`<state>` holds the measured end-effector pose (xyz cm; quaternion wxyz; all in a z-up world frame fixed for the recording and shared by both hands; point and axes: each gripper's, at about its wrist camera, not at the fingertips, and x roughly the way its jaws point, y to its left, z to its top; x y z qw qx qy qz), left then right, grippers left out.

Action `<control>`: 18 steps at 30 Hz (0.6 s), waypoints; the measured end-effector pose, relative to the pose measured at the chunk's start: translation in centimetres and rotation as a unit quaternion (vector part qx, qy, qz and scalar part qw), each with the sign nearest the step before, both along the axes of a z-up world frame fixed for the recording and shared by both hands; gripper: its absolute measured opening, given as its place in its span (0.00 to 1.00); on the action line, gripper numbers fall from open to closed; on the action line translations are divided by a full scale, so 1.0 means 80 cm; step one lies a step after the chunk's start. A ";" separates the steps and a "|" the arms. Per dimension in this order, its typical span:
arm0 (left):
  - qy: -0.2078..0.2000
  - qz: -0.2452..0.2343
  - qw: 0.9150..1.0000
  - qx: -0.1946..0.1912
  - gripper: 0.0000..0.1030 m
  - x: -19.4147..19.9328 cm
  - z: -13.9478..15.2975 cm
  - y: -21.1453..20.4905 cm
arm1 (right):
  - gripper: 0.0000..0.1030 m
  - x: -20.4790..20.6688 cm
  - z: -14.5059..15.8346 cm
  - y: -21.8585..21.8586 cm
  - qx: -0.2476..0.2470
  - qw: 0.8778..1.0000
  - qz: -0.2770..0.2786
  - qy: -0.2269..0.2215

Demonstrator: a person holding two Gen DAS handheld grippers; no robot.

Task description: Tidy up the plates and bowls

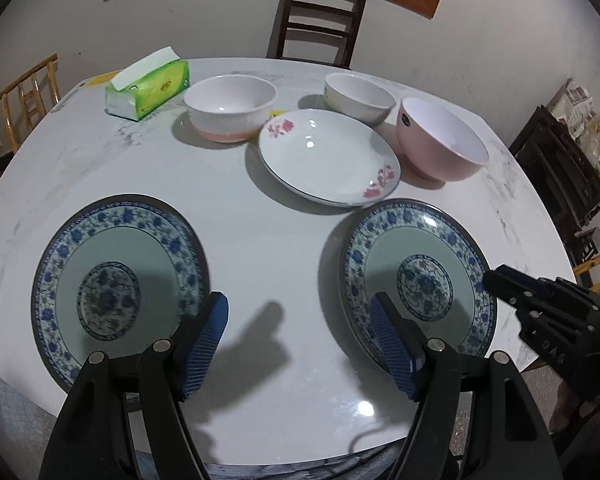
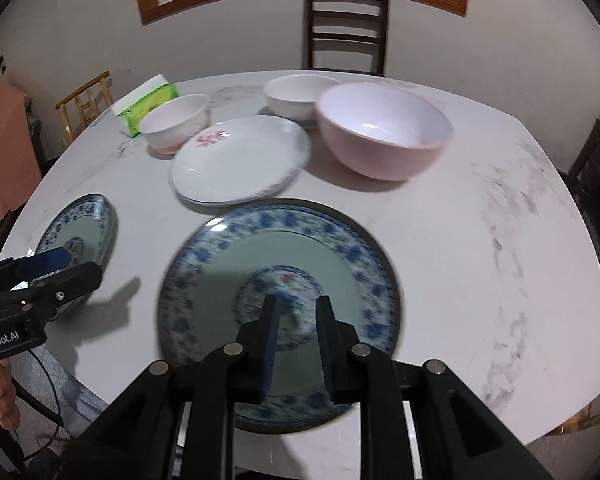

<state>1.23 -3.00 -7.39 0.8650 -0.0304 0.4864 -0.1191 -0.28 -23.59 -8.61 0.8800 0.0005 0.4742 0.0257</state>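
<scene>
Near the table's (image 1: 260,248) front edge, two blue-patterned plates: one toward the front-left corner (image 1: 118,288), the other toward the front-right (image 1: 418,280), well apart, both lying flat. Farther in, around the middle, a white plate with pink flowers (image 1: 328,156), just behind the front-right blue plate. Along the far edge, three bowls upright: a white bowl with a pink base (image 1: 230,108) at the left, a plain white bowl (image 1: 358,96) behind the flowered plate, a pink bowl (image 1: 440,138) at the right, just beside that plate. Toward the far-left corner, a green tissue pack (image 1: 148,84). Left gripper (image 1: 298,336) over bare tabletop between the two blue plates, fingers well apart, nothing between them. Right gripper (image 2: 298,336) above the front-right blue plate, fingers drawn near together with a narrow gap, clamped on nothing, plate blurred beneath.
</scene>
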 end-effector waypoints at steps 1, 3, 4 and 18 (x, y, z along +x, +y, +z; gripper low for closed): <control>0.002 0.000 1.000 0.002 0.68 -0.001 -0.002 -0.004 | 0.19 -0.003 0.000 -0.005 0.000 1.000 -0.003 0.001; 0.006 -0.002 1.000 0.003 0.68 -0.001 -0.006 -0.011 | 0.19 -0.006 -0.003 -0.022 -0.003 1.000 -0.012 0.002; 0.008 -0.002 1.000 0.004 0.68 -0.001 -0.008 -0.012 | 0.19 -0.007 -0.005 -0.031 -0.003 1.000 -0.018 0.003; 0.067 -0.020 0.995 -0.068 0.68 0.018 -0.034 -0.022 | 0.22 0.015 -0.044 -0.121 0.156 0.985 0.010 0.078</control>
